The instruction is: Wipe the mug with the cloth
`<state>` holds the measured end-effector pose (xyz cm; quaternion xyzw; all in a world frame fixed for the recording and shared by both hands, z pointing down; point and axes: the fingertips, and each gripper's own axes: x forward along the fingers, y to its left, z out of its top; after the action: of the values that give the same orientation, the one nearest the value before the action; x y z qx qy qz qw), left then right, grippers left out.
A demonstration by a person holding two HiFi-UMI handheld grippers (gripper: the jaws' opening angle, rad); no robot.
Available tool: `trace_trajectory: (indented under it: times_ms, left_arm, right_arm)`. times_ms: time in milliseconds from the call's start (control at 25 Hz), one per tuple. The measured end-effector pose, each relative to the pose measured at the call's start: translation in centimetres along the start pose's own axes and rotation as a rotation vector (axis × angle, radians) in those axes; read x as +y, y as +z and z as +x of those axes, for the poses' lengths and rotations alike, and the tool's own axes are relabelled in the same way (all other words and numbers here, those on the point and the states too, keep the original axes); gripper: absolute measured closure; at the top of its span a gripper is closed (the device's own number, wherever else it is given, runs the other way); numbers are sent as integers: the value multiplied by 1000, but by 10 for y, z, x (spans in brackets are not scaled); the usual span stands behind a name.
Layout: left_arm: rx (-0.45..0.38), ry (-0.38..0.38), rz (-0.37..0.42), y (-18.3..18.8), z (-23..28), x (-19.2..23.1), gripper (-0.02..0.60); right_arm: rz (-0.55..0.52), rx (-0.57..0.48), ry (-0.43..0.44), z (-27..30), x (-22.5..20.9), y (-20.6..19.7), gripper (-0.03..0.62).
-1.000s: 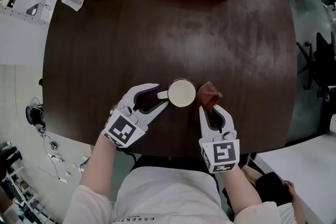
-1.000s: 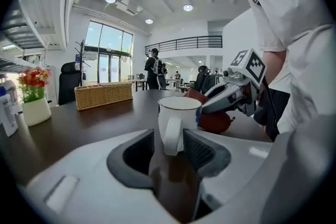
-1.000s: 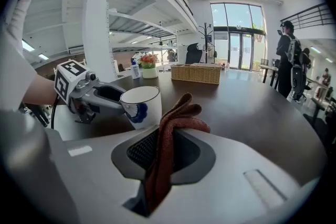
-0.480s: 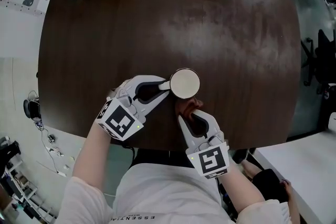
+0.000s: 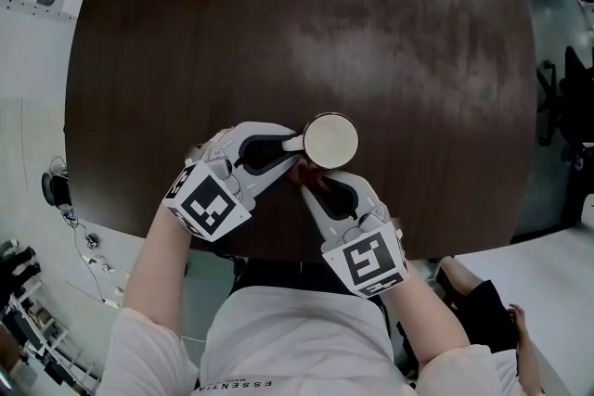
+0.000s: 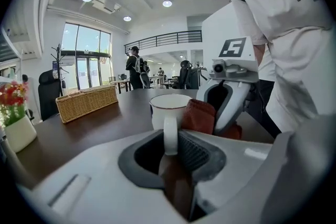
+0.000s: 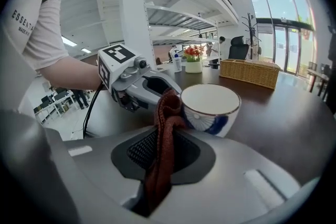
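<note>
Now wiping looks under way: left gripper [image 5: 290, 154] fingers clamp the handle of the mug [image 5: 330, 140], by the near edge of the desk [image 5: 418, 60]. Right gripper [image 5: 327, 185] fingers pinch the cloth [image 7: 165, 113] against the mug's side. Next, probably, rub round the wall.

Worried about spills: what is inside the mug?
From above, the mug shows a plain pale inside, no object visible. Both gripper views catch only its rim, hiding the bottom.

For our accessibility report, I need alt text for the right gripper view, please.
The right claw grips a reddish-brown cloth and holds it against the side of a white mug with a blue pattern, on a dark table. The left claw holds the mug from the far side.
</note>
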<state>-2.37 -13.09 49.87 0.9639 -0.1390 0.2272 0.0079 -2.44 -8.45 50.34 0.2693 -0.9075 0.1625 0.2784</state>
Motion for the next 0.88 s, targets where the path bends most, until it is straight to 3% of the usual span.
trace_trajectory:
  times_ms: [480,720,880]
  left_arm:
    - [-4,-45,1,1,0,0,503]
    - [3,-39,-1,0,-1,0,503]
    - [3,-23,-18,0,-1,0,503]
  right_arm:
    - [110,63,-67,-24,-38,-23,511]
    - [160,83,-191,-43,-78,-36,511]
    - [139,91,-297,-57,-109,-32,513]
